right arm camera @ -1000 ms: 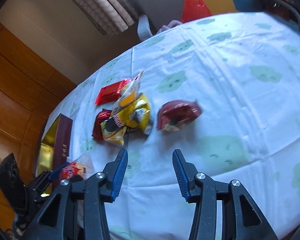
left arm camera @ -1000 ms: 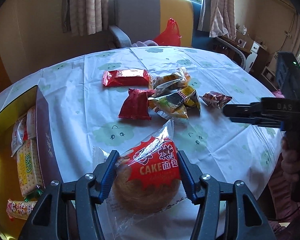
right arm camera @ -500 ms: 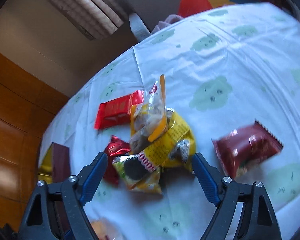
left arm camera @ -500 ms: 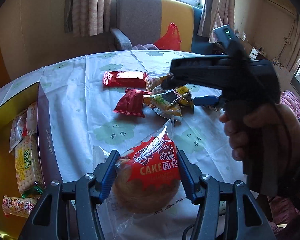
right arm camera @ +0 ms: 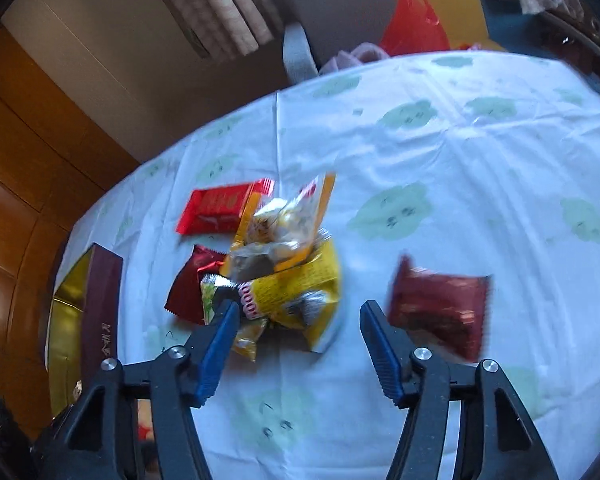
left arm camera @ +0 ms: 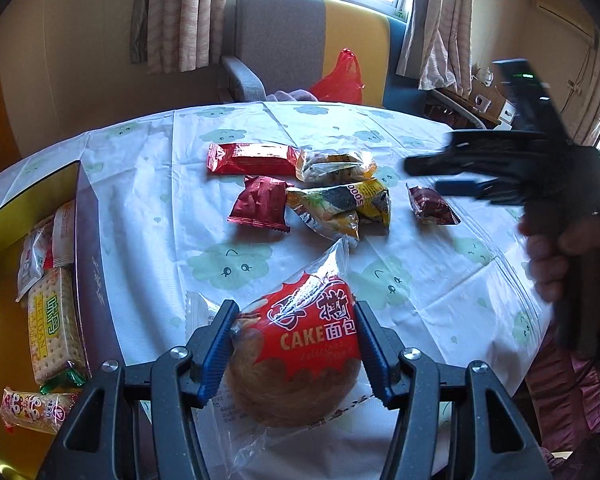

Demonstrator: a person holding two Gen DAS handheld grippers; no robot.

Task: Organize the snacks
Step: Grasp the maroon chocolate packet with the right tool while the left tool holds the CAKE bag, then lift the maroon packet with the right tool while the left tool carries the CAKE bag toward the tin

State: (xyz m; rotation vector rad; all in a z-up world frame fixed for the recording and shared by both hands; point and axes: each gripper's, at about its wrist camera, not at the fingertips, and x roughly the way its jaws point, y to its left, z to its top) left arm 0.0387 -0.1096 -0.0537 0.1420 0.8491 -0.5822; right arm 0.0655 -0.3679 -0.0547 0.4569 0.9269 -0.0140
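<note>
Round table under a white cloth printed with pale green clouds, armchair and curtained window behind; loose snacks lie clustered mid-table. Your left gripper is clamped on the cake packet, both blue pads pressed into its sides, held just above the near edge of the cloth; likely you keep it there because the open gold-lined box sits immediately to its left, already holding cracker packs, so the drop-off is a short sideways move. The packet is clear film with a red label reading CAKE, a round brown bun visible through it; the film crinkles, so the hold looks soft. Your right gripper hangs over the yellow packet; its jaws have just been closing but nothing is pinched between them yet. A dark red packet lies just to its right.
</note>
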